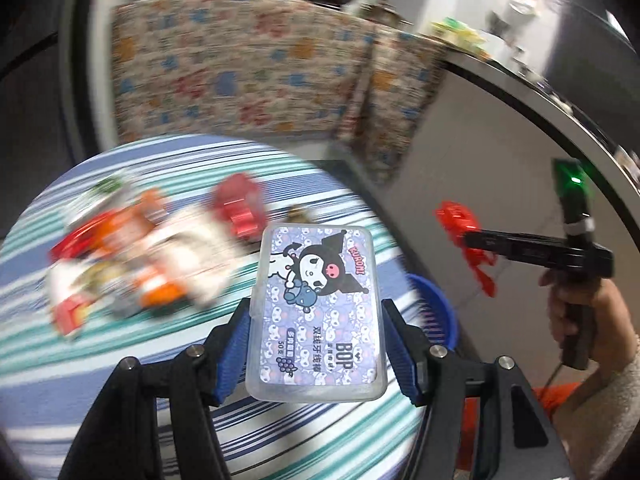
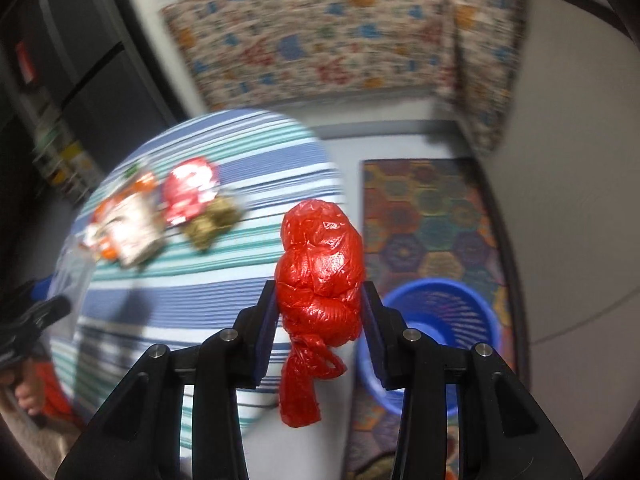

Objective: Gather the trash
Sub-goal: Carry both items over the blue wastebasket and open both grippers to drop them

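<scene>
Now, left hand-held gripper point(image 1: 316, 334): clamped on a clear plastic box point(image 1: 316, 312).
Right hand-held gripper point(image 2: 322, 318): clenched on a knotted red bag point(image 2: 320, 284).
Blue basket point(image 2: 444, 320): below, right of it.
Wrappers point(image 2: 132, 216): on the striped desk point(image 2: 200, 300), beyond-left.

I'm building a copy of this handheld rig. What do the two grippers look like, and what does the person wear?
Both the left gripper and right gripper have black linkage arms with silver pivot pins and blue-padded fingers. From the side, the right one shows a black pistol grip, a green light and a thin cable. A pale knitted sleeve shows.
</scene>
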`<state>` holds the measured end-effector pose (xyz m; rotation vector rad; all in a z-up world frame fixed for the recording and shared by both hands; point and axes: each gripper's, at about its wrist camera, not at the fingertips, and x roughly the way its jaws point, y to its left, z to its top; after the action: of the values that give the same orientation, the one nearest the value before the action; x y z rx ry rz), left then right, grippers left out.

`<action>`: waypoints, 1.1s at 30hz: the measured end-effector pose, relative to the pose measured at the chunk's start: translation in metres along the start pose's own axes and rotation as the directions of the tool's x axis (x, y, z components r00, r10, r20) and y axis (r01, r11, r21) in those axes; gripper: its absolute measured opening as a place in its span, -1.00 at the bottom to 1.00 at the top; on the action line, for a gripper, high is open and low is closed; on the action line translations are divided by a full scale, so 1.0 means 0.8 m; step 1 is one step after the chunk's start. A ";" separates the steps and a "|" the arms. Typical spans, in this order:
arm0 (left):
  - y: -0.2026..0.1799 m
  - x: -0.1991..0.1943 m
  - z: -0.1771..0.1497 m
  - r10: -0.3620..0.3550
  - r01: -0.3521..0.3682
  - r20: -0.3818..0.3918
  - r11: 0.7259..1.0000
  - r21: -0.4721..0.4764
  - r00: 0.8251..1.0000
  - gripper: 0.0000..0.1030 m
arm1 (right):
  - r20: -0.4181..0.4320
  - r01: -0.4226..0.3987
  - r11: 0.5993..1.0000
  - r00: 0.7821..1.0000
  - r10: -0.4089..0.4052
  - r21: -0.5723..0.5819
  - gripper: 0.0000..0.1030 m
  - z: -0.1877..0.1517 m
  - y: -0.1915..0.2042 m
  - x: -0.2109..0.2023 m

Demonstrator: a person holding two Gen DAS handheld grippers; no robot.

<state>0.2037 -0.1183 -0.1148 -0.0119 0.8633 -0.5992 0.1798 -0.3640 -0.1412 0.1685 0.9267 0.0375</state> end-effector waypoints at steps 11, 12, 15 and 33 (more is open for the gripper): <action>-0.179 0.157 0.023 -0.118 0.133 -0.128 0.984 0.122 0.985 0.22 | 0.001 0.123 0.979 0.992 -0.125 0.163 -0.20 -0.026 -0.168 0.027; -0.187 0.170 0.021 -0.121 0.139 -0.138 0.983 0.124 0.983 0.23 | -0.002 0.113 0.978 0.993 -0.115 0.174 -0.20 -0.030 -0.176 0.031; -0.204 0.217 0.011 -0.128 0.149 -0.170 0.982 0.119 0.977 0.23 | -0.027 0.099 0.976 0.995 -0.096 0.192 -0.20 -0.035 -0.200 0.048; -0.233 0.358 -0.022 -0.096 0.132 -0.261 0.983 0.126 0.961 0.23 | -0.098 0.080 0.961 0.994 -0.056 0.265 -0.17 -0.045 -0.258 0.080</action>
<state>0.2422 -0.4131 -0.2844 0.1490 1.0717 -0.7816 0.1811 -0.5565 -0.2460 0.3894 1.0245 -0.1462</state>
